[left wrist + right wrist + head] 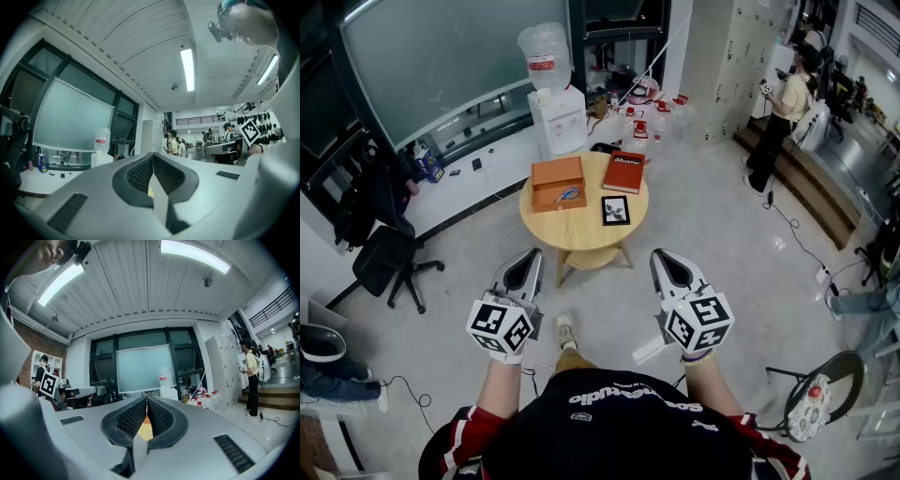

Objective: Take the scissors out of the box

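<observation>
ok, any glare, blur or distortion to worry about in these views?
Head view: even light, sharp, edges bowed; blue-handled scissors in the orange box are tiny. Left gripper view: heavy fisheye, dark corners, ceiling strip light blown out. Right gripper view: same, two bright ceiling tubes glaring.

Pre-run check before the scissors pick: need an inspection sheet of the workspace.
Surface: round wooden table, ahead of the person.
Job's things: open orange box on the table; scissors lying inside it.
Clutter: red book and black-framed card on the table beside the box.
Grippers: left gripper and right gripper both shut, nothing held, short of the table.
Cables: cable trailing on the floor at right.
Surroundings: water dispenser behind the table, office chair at left, person standing far right.
</observation>
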Available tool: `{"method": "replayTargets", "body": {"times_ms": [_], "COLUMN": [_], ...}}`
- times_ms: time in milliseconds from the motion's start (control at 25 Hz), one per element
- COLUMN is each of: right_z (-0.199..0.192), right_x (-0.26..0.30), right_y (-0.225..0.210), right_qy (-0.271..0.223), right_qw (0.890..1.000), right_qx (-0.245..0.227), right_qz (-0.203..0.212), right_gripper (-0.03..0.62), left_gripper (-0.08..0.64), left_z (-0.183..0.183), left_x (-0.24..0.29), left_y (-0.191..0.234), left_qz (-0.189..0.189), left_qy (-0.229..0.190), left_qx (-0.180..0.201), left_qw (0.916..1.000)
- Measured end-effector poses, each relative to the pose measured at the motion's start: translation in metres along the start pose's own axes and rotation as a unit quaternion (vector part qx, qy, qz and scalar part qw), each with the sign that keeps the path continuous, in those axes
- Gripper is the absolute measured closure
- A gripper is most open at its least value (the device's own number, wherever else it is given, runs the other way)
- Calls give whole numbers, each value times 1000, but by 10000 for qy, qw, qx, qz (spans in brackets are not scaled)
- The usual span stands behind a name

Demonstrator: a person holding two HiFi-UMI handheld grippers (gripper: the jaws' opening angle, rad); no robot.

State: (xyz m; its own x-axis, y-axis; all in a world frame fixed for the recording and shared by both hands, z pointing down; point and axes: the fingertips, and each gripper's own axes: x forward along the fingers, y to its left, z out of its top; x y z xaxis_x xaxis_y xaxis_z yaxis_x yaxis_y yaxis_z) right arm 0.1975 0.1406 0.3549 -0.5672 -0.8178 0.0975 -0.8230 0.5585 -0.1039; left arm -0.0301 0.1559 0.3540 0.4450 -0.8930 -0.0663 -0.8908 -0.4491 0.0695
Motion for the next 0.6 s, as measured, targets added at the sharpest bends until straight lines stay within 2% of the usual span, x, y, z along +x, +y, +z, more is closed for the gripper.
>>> {"method": "replayTargets", "body": {"times_ms": [600], "right_z": [-2], "right_x": [-5], "right_y": [1], "right_qy": [-25], "right_qw": [9999], "right_qx": [-66], "right_qz": [-137], "right_gripper": [558], "left_gripper": [541], "left_z": [-5], "left_x": [-8], "left_y": [5], "left_qz": [84], "left_qy": [55], "left_qx": [23], "left_qw": [9999]}}
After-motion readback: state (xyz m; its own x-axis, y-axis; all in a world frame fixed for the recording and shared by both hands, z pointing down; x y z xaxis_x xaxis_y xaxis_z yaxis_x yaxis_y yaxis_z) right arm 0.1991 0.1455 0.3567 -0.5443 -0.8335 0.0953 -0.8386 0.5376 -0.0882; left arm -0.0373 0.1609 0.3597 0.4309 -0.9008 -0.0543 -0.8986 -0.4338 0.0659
